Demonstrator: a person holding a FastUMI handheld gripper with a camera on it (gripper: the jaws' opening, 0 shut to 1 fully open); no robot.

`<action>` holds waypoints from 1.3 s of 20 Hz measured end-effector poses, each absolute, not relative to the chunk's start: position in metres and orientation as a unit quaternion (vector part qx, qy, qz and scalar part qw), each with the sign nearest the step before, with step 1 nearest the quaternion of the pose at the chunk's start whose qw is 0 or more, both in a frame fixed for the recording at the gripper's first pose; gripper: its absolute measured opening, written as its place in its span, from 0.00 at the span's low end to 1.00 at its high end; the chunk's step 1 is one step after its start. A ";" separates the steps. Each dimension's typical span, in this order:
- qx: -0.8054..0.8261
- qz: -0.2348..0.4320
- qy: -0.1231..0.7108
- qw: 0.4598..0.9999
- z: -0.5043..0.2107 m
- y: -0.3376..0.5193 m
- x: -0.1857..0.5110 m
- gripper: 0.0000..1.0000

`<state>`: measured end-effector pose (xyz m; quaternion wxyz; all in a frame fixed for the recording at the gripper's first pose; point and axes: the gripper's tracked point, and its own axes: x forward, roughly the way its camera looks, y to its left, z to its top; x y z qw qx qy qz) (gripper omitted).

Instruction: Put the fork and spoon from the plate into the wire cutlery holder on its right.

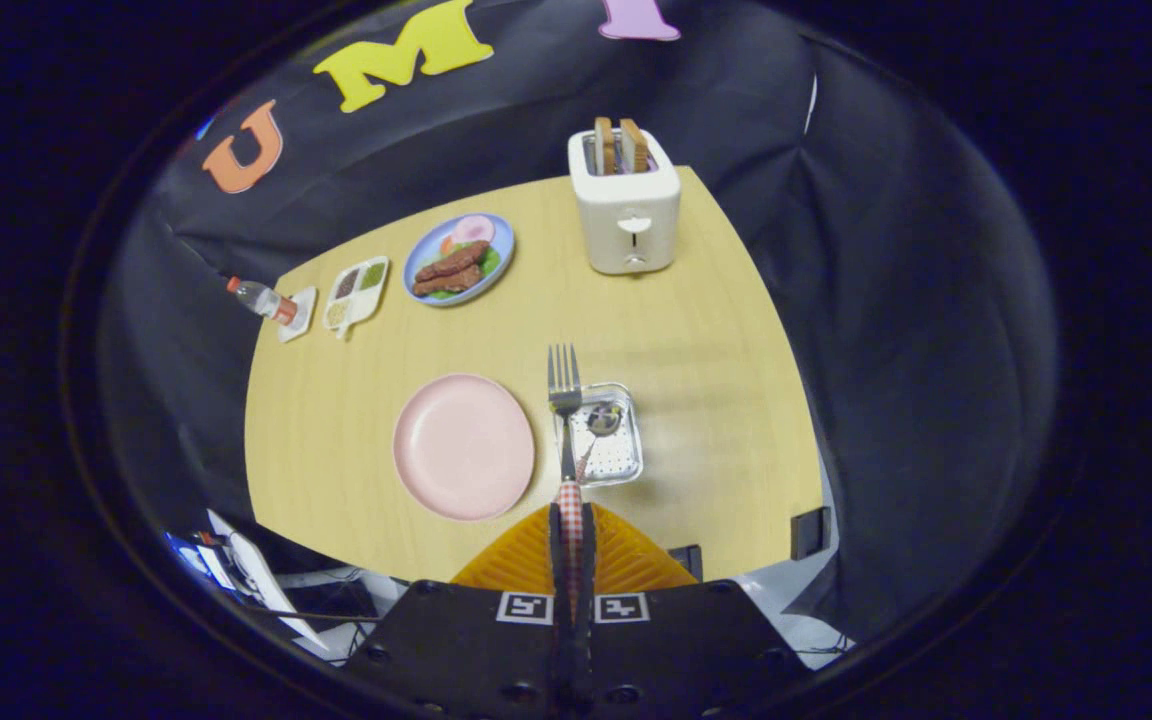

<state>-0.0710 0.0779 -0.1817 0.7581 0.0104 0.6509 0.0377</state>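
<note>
One fork [564, 400], one spoon [602, 420], one wire holder [608, 438], two plates — one pink [463, 446], one blue [459, 259] — one toaster [625, 208] with two toast slices [619, 147], one divided tray [356, 291], one bottle [262, 299].

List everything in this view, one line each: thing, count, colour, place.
Table: 1, light wood, under everything.
Pink plate: 1, empty, ahead of the fingers, beside the holder.
Holder: 1, clear with perforated base, right of the pink plate.
Spoon: 1, silver, in the holder.
Fork: 1, silver with red-checked handle, held between the fingers, tines forward.
Toaster: 1, white, far edge, two brown slices in it.
Blue plate: 1, with food, left of the toaster.
Tray: 1, white, divided, left of the blue plate.
Bottle: 1, clear with orange cap, lying leftmost.
Gripper: 1, closed on the fork handle.
</note>
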 end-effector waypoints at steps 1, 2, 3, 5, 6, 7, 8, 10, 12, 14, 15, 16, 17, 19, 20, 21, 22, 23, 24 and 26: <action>0.014 0.034 0.666 0.745 -0.186 0.074 -0.076 0.00; 0.021 0.031 0.682 0.731 -0.191 0.071 -0.080 0.00; 0.029 0.028 0.696 0.717 -0.196 0.070 -0.084 0.01; 0.044 0.018 0.726 0.686 -0.208 0.066 -0.091 0.01; 0.051 0.009 0.737 0.674 -0.214 0.063 -0.091 0.01; 0.055 0.000 0.745 0.665 -0.219 0.061 -0.090 0.01; 0.056 -0.006 0.749 0.660 -0.224 0.059 -0.086 0.01; 0.055 -0.019 0.756 0.652 -0.232 0.055 -0.079 0.00; 0.061 -0.029 0.763 0.642 -0.240 0.053 -0.072 0.00; 0.065 -0.037 0.771 0.632 -0.247 0.053 -0.066 0.00; 0.066 -0.038 0.776 0.627 -0.251 0.055 -0.064 0.00; 0.068 -0.042 0.781 0.619 -0.255 0.056 -0.062 0.01; 0.072 -0.047 0.785 0.613 -0.259 0.056 -0.060 0.00; 0.077 -0.057 0.791 0.604 -0.266 0.058 -0.057 0.00; 0.078 -0.061 0.792 0.602 -0.268 0.058 -0.054 0.01; 0.078 -0.064 0.793 0.601 -0.272 0.058 -0.052 0.01; 0.082 -0.067 0.796 0.596 -0.274 0.059 -0.051 0.01; 0.085 -0.069 0.799 0.591 -0.275 0.062 -0.052 0.01; 0.085 -0.070 0.802 0.587 -0.276 0.063 -0.054 0.01; 0.080 -0.072 0.801 0.589 -0.276 0.064 -0.053 0.04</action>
